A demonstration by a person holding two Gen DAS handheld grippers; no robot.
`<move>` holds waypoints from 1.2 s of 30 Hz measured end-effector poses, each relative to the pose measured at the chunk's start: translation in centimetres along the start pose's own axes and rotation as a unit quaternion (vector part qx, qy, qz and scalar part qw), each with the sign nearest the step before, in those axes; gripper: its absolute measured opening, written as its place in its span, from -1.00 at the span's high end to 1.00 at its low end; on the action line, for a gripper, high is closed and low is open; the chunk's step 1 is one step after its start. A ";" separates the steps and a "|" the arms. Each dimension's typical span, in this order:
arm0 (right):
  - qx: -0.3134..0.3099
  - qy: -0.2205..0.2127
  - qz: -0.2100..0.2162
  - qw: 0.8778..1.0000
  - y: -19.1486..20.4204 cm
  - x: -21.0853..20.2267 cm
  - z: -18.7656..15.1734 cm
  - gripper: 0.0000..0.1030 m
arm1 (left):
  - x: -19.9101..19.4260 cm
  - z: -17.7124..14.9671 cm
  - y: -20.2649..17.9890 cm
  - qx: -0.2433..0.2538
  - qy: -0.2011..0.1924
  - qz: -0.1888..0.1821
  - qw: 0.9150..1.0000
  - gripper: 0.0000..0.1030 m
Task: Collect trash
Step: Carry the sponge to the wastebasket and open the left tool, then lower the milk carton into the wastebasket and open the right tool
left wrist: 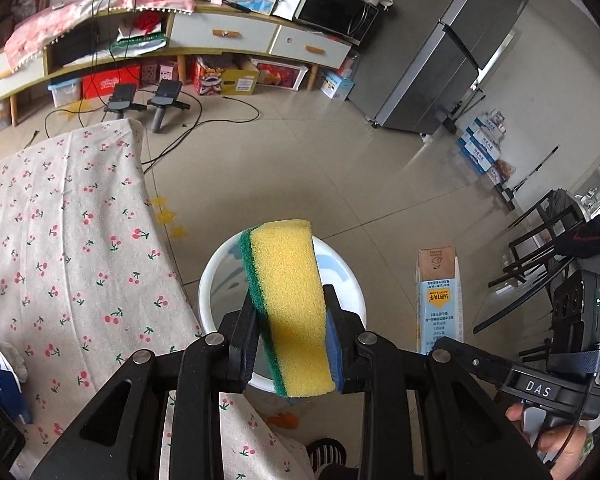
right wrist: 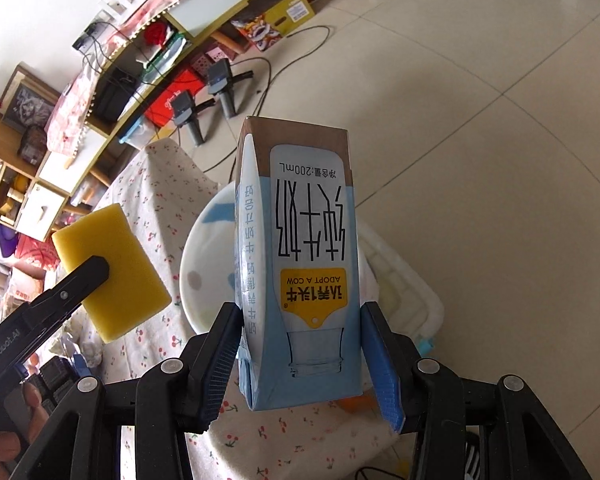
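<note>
My left gripper [left wrist: 290,300] is shut on a yellow sponge [left wrist: 292,300] with a green scouring side, held on edge above a white bin [left wrist: 216,280] that stands on the floor past the table's corner. My right gripper [right wrist: 300,320] is shut on a pale blue milk carton [right wrist: 308,264], held upside down with its brown end pointing away. The carton [left wrist: 440,296] also shows in the left wrist view, to the right of the bin. In the right wrist view the sponge [right wrist: 112,272] and left gripper fingers [right wrist: 88,276] hang to the left, and the white bin [right wrist: 208,264] sits behind the carton.
A table with a cherry-print cloth [left wrist: 60,260] fills the left. Across the tiled floor [left wrist: 300,152] runs a low cabinet [left wrist: 220,36] with boxes beneath, two spare grippers [left wrist: 148,100] and cables. A grey fridge [left wrist: 440,48] stands at back right, dark chairs [left wrist: 540,248] to the right.
</note>
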State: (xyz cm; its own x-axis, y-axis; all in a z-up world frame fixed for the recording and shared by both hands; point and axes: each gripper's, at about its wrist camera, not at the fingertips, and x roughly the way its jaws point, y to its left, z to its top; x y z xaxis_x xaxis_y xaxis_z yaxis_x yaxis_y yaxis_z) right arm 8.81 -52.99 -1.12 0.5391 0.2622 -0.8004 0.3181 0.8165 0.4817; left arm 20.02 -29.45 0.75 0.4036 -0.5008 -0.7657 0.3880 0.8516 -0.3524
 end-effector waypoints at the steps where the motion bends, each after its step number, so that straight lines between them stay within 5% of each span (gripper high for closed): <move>1: 0.002 0.000 0.000 1.000 -0.1 0.0 0.0 -0.04 | 0.2 0.1 0.0 0.001 0.001 0.001 1.000 0.41; 6: 0.005 -0.002 -0.001 1.000 -0.2 0.0 0.0 -0.04 | 1.8 0.3 0.3 0.004 0.022 0.009 1.000 0.16; 7: 0.005 -0.002 -0.002 1.000 -0.1 0.0 -0.1 -0.04 | 1.8 0.2 0.3 0.007 0.021 0.020 1.000 -0.17; 10: 0.005 0.000 -0.004 1.000 0.1 0.3 0.1 -0.04 | 0.8 -0.4 0.5 0.025 0.001 0.042 0.999 -0.63; 21: 0.010 0.003 -0.006 1.000 2.7 2.9 1.1 -0.04 | -5.0 -2.7 4.3 0.054 -0.011 0.076 0.996 -0.73; 36: 0.021 -0.002 -0.034 0.999 4.1 4.7 1.1 -0.06 | -11.5 -4.9 9.9 0.026 -0.033 0.095 0.995 -0.74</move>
State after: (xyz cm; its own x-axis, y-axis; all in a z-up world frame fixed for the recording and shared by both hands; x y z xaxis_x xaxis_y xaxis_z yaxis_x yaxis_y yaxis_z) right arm 13.51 -48.96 -2.54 0.5180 0.2057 -0.8303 0.3857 0.8102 0.4414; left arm 15.11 -14.46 3.44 0.5259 -0.3429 -0.7783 0.3423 0.9231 -0.1753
